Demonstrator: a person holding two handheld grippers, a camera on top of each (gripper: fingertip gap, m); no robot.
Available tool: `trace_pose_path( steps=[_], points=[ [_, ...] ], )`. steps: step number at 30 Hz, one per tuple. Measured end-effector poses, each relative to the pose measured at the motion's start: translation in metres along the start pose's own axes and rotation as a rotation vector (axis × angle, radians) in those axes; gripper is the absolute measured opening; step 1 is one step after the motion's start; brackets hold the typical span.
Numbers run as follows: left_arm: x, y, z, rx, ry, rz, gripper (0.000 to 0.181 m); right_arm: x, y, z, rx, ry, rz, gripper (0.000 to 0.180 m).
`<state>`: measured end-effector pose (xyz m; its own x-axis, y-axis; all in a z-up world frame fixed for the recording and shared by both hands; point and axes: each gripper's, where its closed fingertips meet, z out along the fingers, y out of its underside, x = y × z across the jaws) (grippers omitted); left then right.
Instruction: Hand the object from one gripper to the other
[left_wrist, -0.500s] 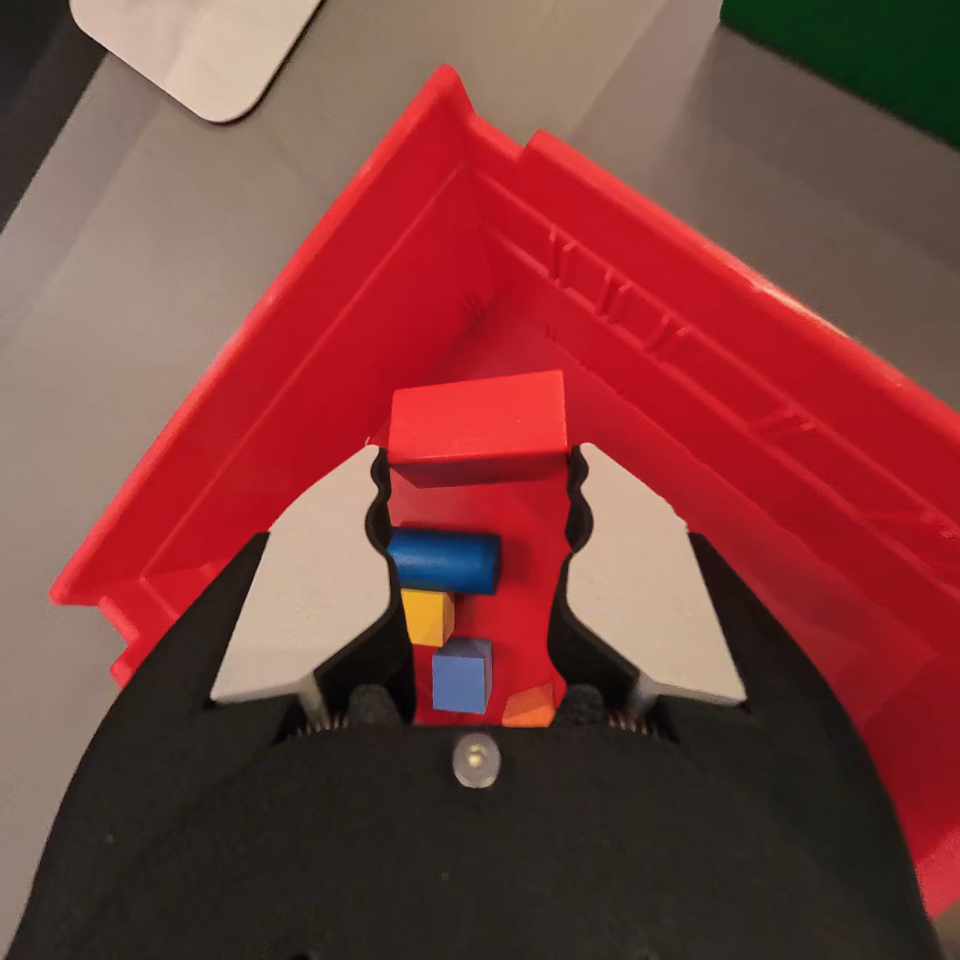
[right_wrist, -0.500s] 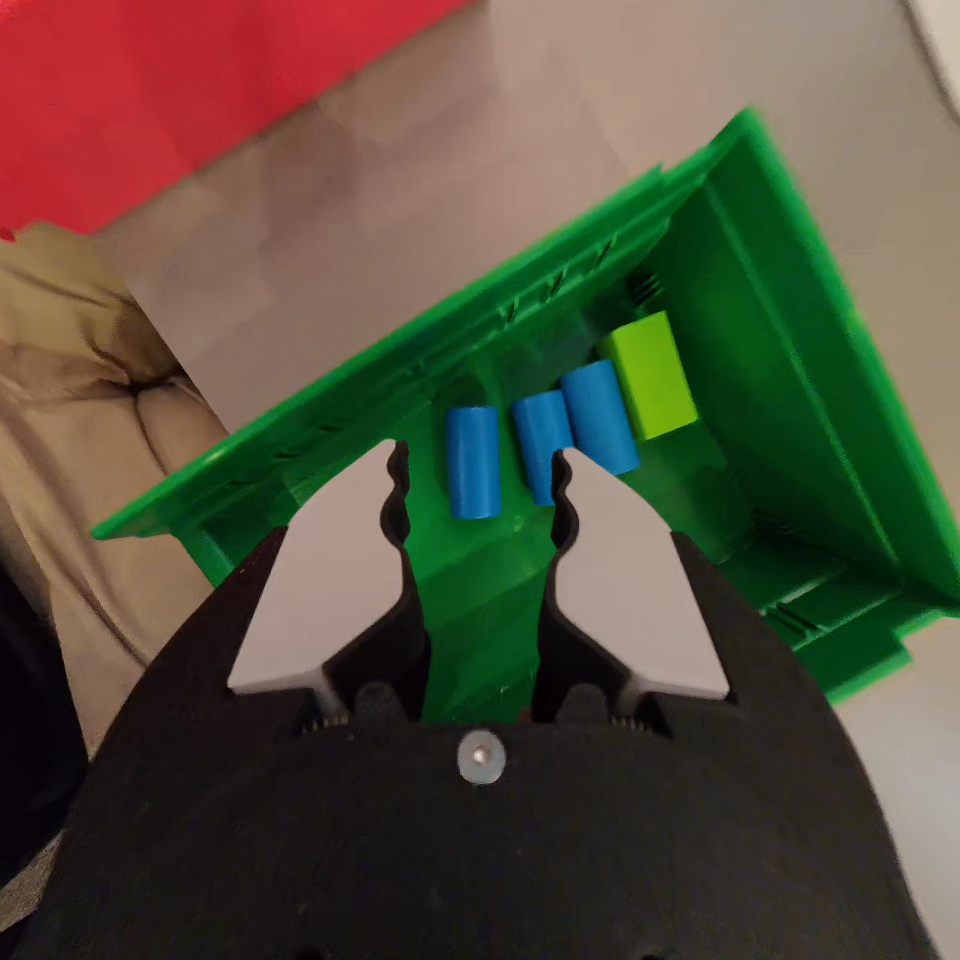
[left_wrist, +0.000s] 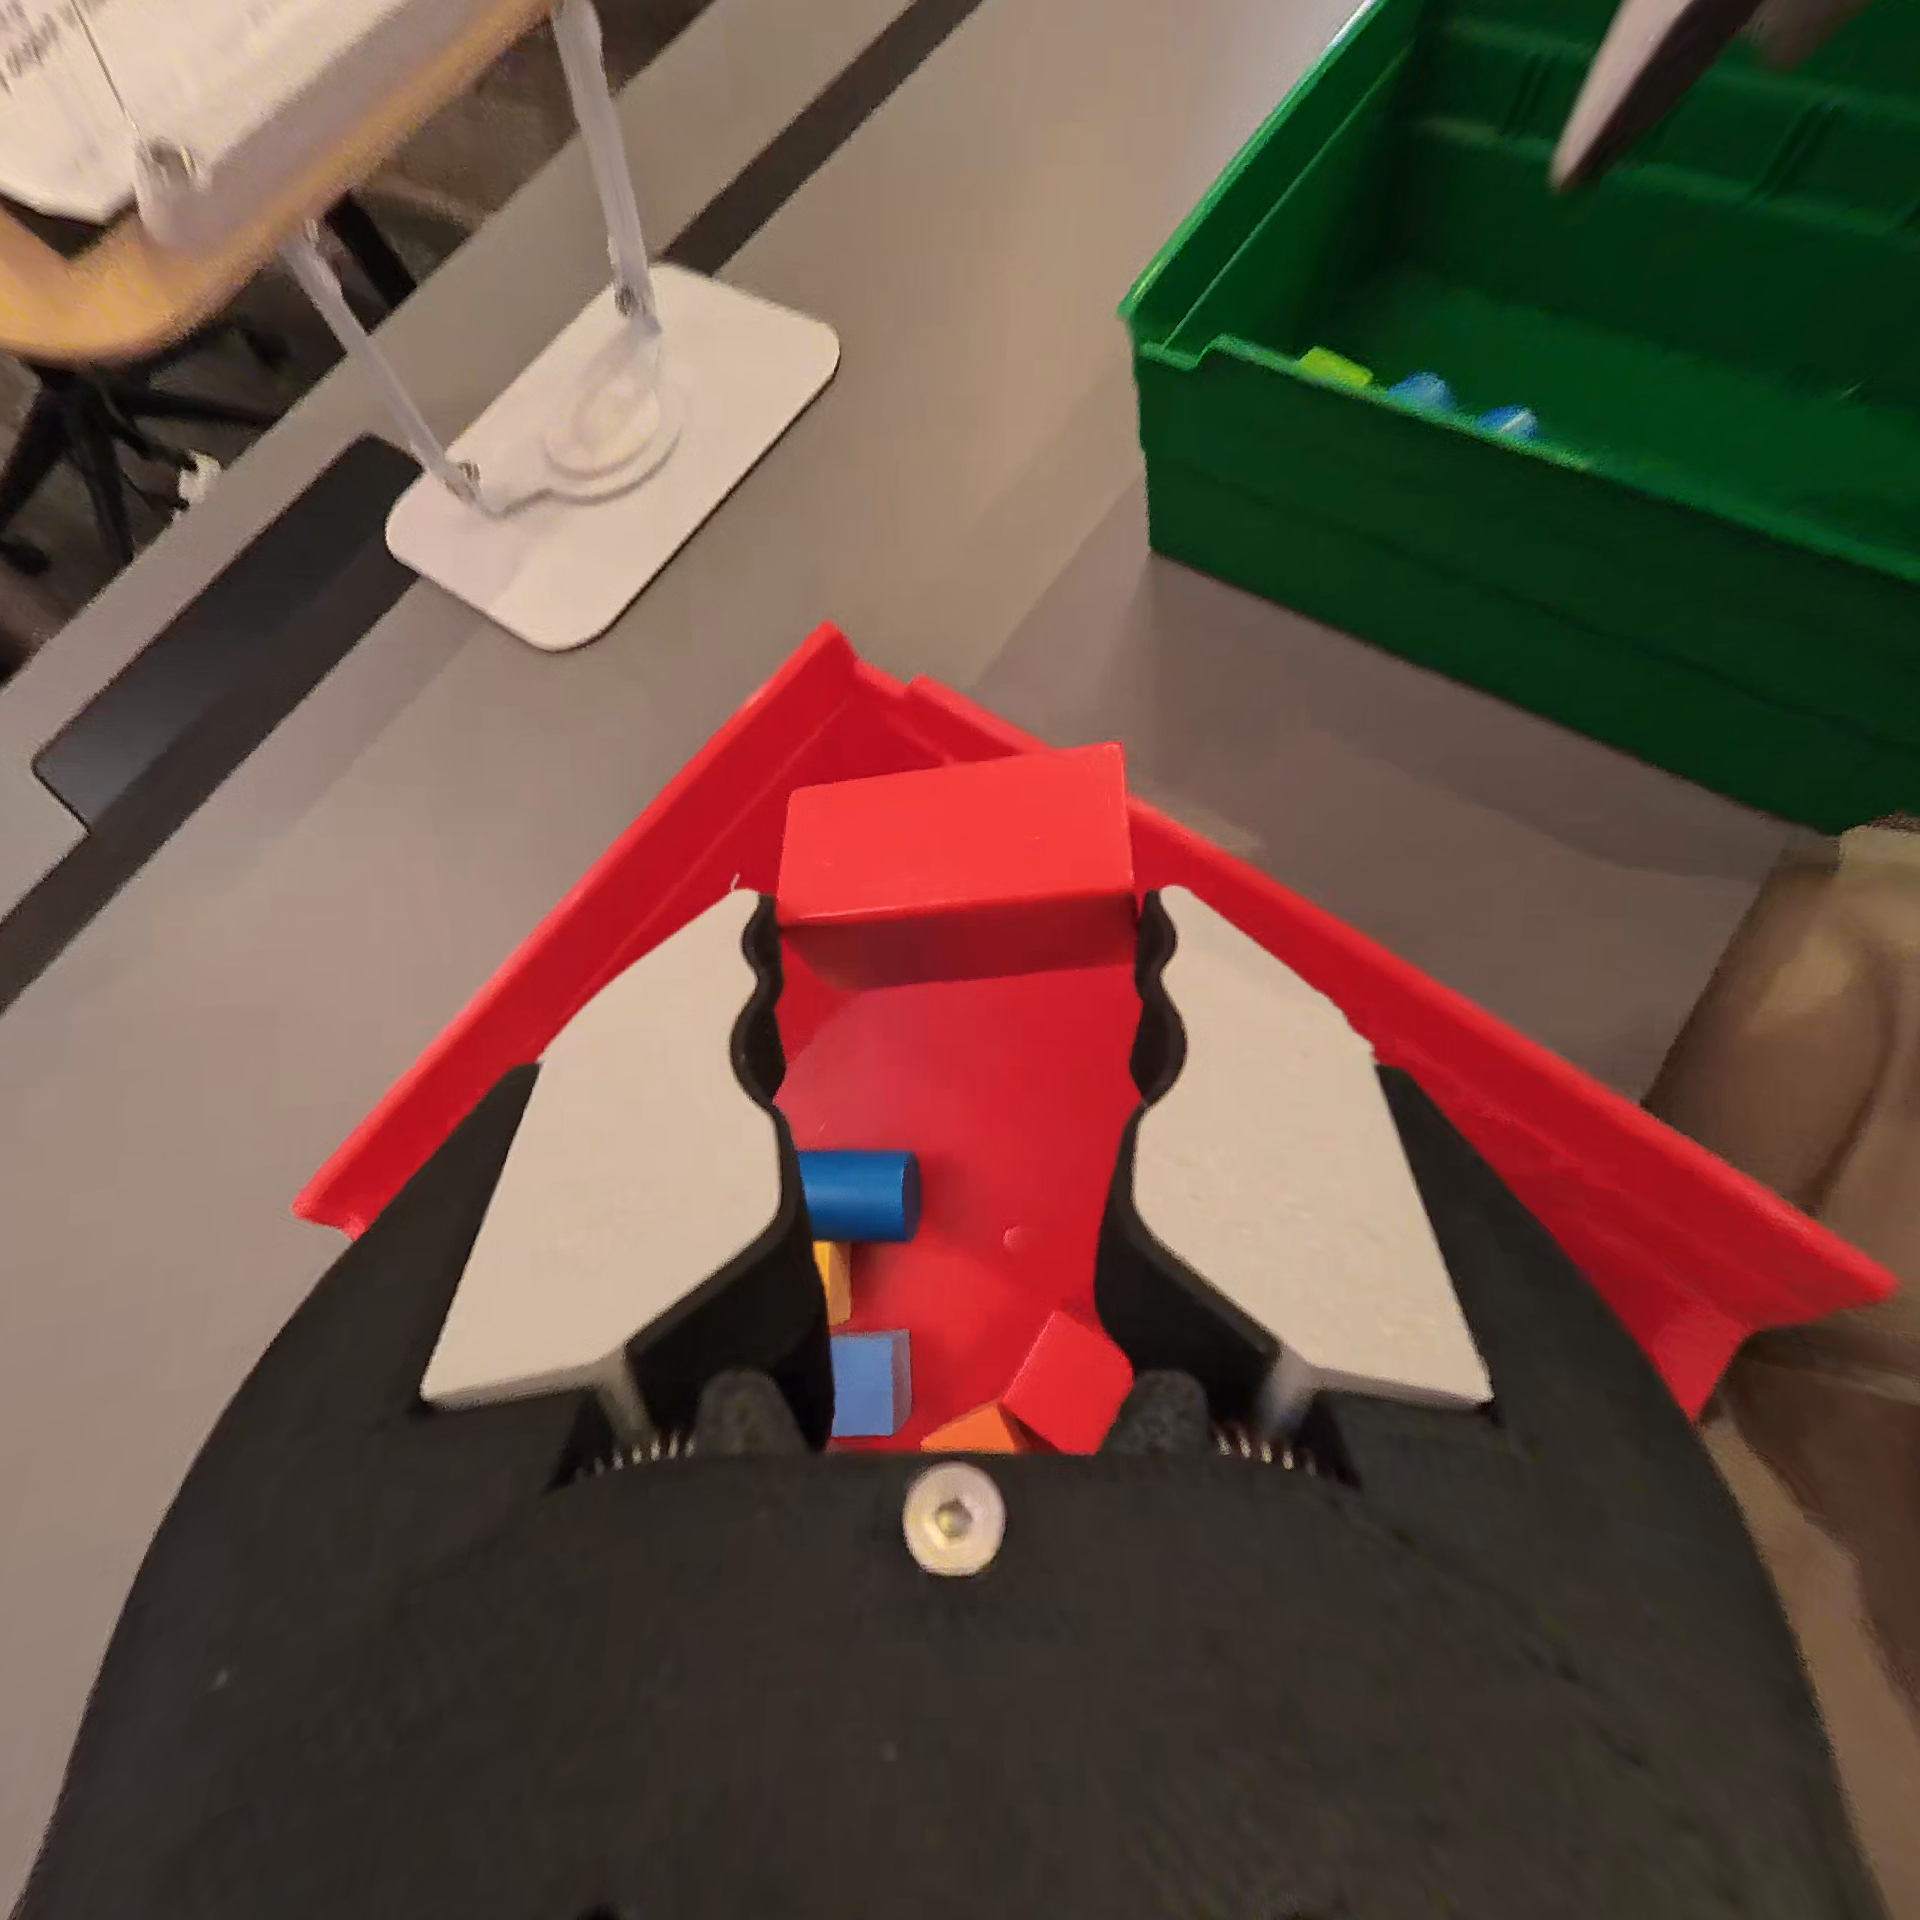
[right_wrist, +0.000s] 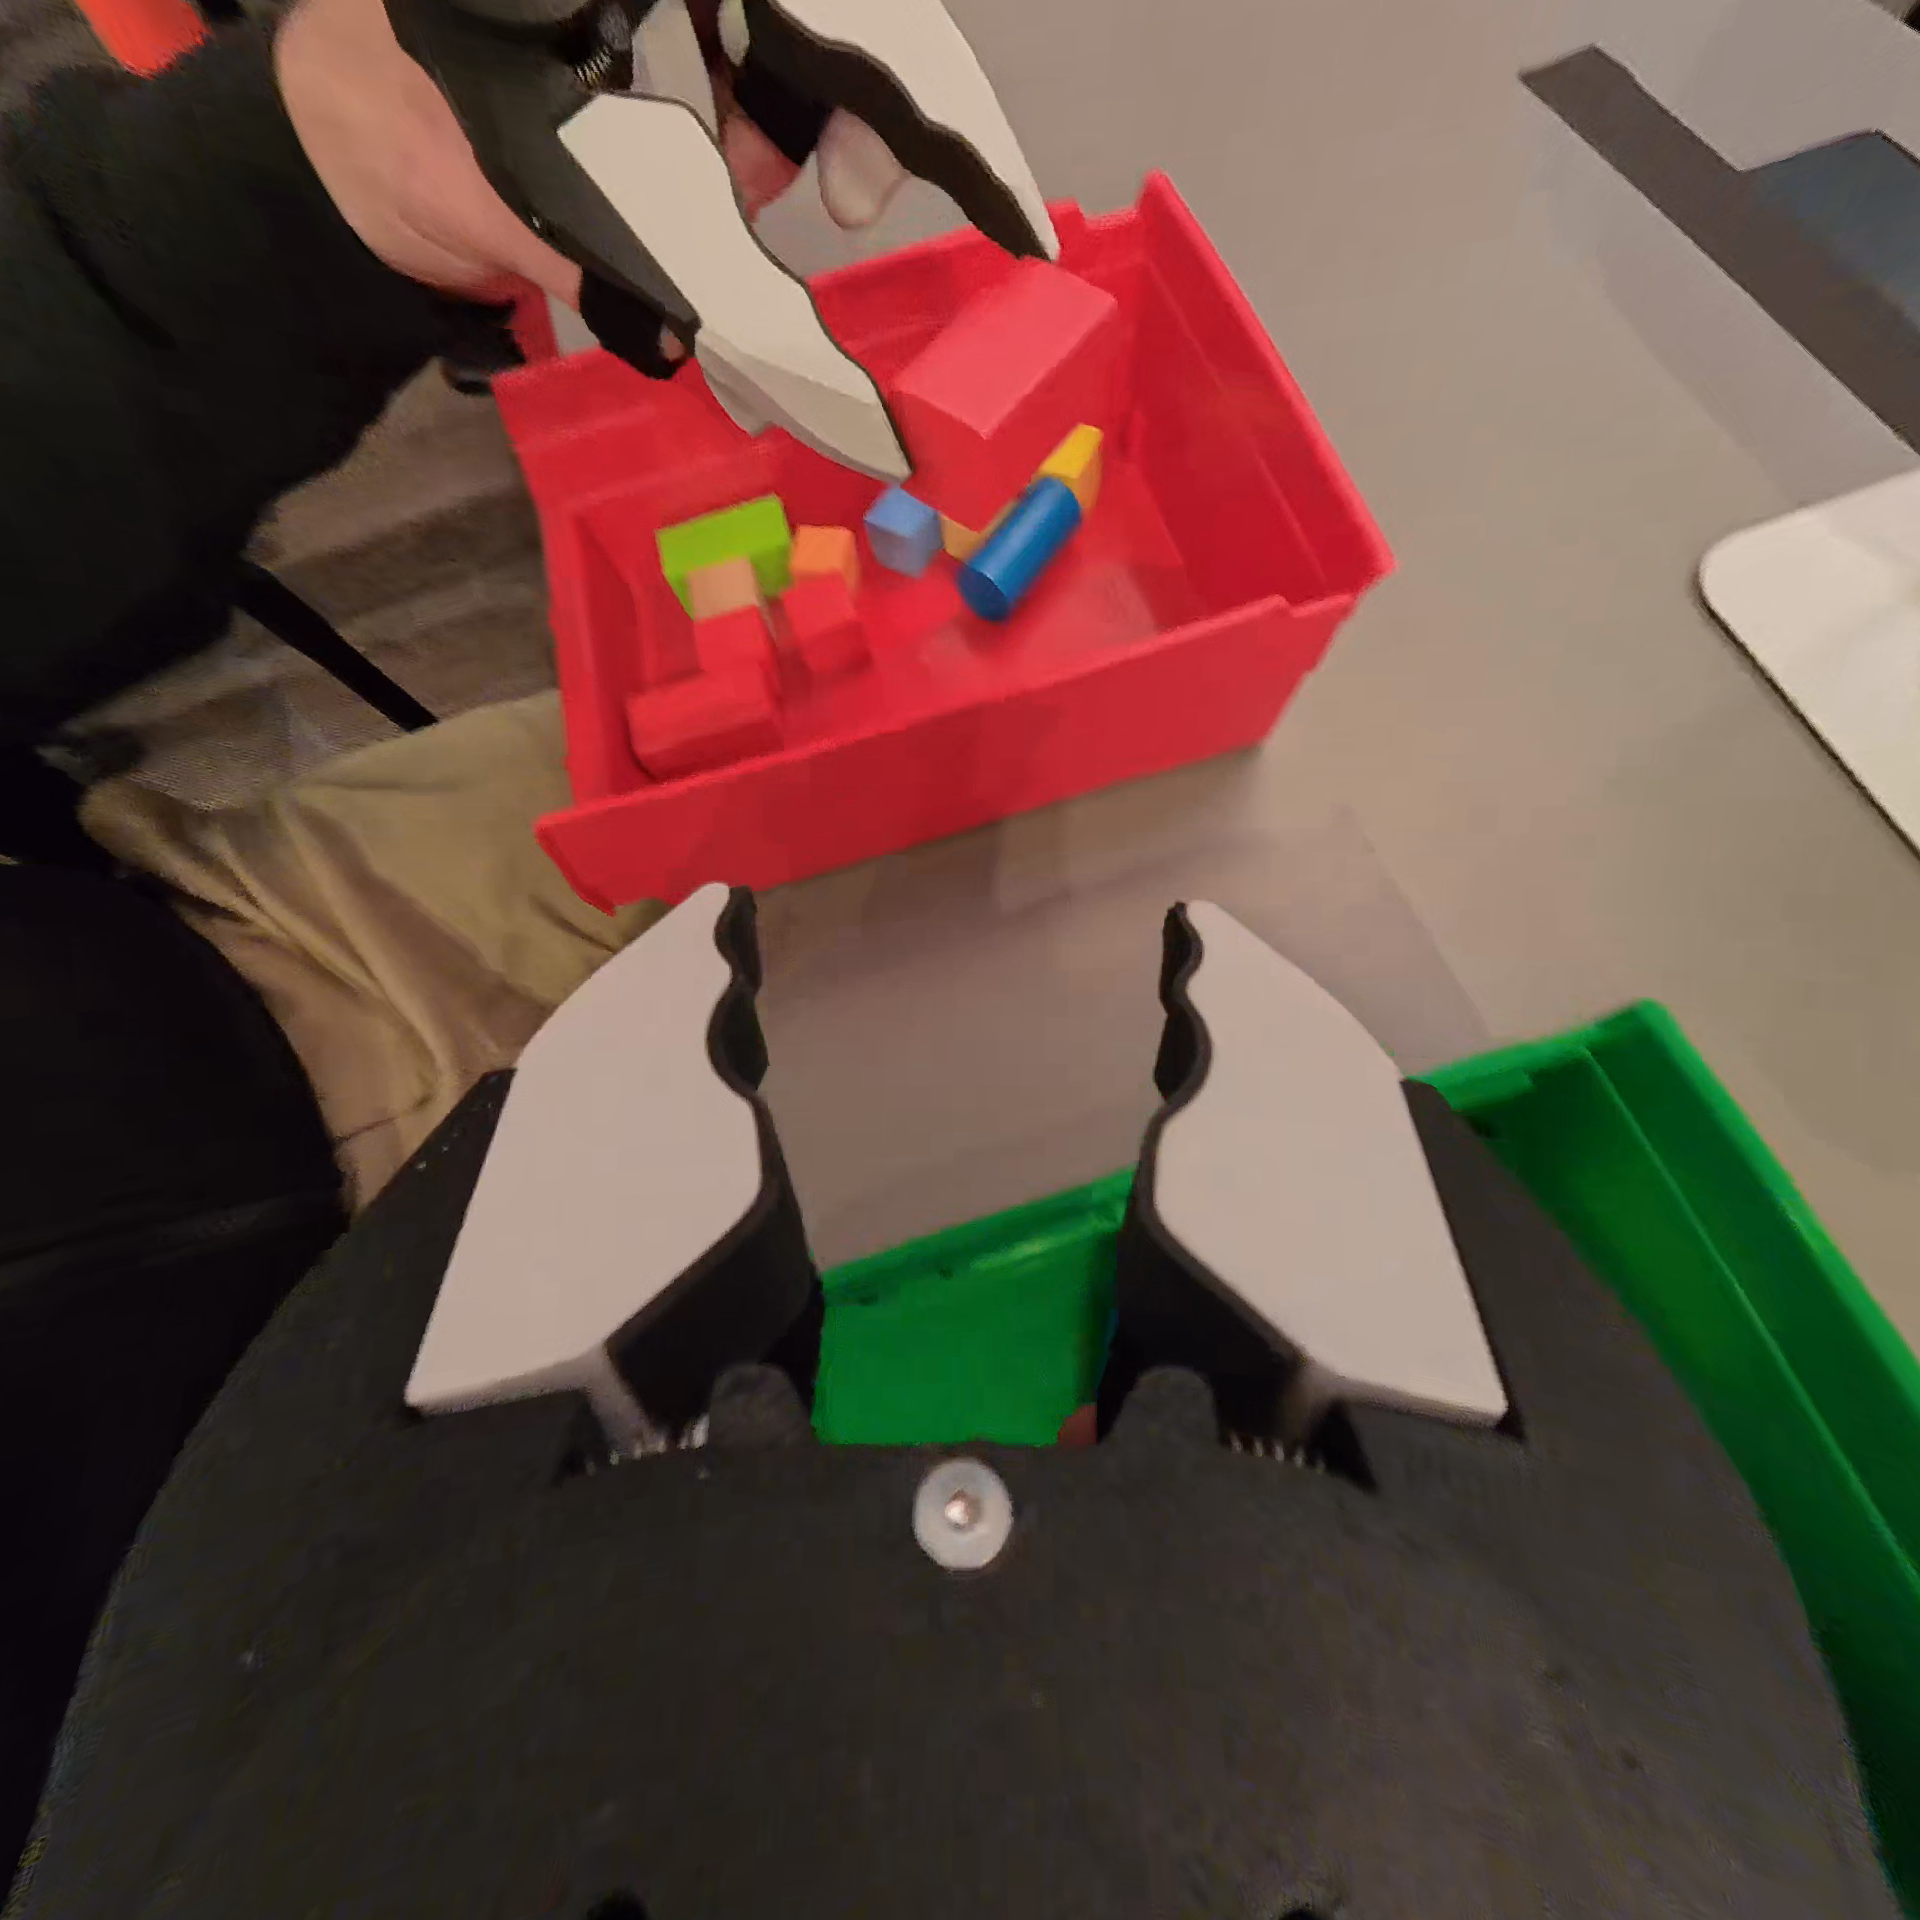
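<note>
My left gripper (left_wrist: 951, 906) is shut on a red rectangular block (left_wrist: 951, 847) and holds it above the red bin (left_wrist: 540, 997). In the right wrist view the left gripper (right_wrist: 971, 358) shows at top with the red block (right_wrist: 1003, 384) between its tips over the red bin (right_wrist: 1039, 758). My right gripper (right_wrist: 956, 920) is open and empty, above the near edge of the green bin (right_wrist: 1662, 1195), apart from the block. One of its fingers (left_wrist: 1652, 83) shows blurred at the top right of the left wrist view.
The red bin holds a blue cylinder (right_wrist: 1018, 561), blue (right_wrist: 902, 530), orange, yellow, green (right_wrist: 727, 540) and red blocks. The green bin (left_wrist: 1507, 540) holds blue cylinders (left_wrist: 1418, 393) and a green block. A white stand base (left_wrist: 623, 457) is on the grey table. A person's hand (right_wrist: 395, 177) holds the left gripper.
My left gripper has lifted the red block up out of the red bin. My right gripper has swung away from the green bin's inside toward the red bin and opened wider.
</note>
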<state>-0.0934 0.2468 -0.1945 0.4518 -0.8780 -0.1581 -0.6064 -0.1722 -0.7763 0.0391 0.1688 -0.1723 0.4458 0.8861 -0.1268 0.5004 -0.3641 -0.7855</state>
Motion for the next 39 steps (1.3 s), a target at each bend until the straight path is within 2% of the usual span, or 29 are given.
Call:
trace_pose_path(
  steps=[9, 17, 22, 24, 28, 39],
  points=[
    [0.066, -0.06, -0.038, 0.203, 0.19, 0.044, 0.066, -0.029, -0.04, 0.014, 0.218, -0.195, -0.011, 0.085],
    [0.118, -0.086, -0.053, 0.278, 0.318, 0.081, 0.065, -0.056, -0.059, 0.008, 0.306, -0.358, -0.052, 0.09],
    [0.128, -0.091, -0.057, 0.302, 0.35, 0.083, 0.065, -0.072, -0.058, 0.005, 0.341, -0.542, -0.012, 0.081],
    [0.128, -0.09, -0.056, 0.303, 0.35, 0.084, 0.065, -0.077, -0.057, 0.004, 0.356, -0.599, 0.001, 0.07],
    [0.128, -0.092, -0.058, 0.32, 0.375, 0.067, 0.065, -0.078, -0.058, 0.003, 0.372, -0.61, 0.003, 0.07],
    [0.125, -0.099, -0.057, 0.34, 0.388, 0.021, 0.059, -0.059, -0.057, -0.011, 0.357, -0.468, 0.003, 0.069]
  ],
)
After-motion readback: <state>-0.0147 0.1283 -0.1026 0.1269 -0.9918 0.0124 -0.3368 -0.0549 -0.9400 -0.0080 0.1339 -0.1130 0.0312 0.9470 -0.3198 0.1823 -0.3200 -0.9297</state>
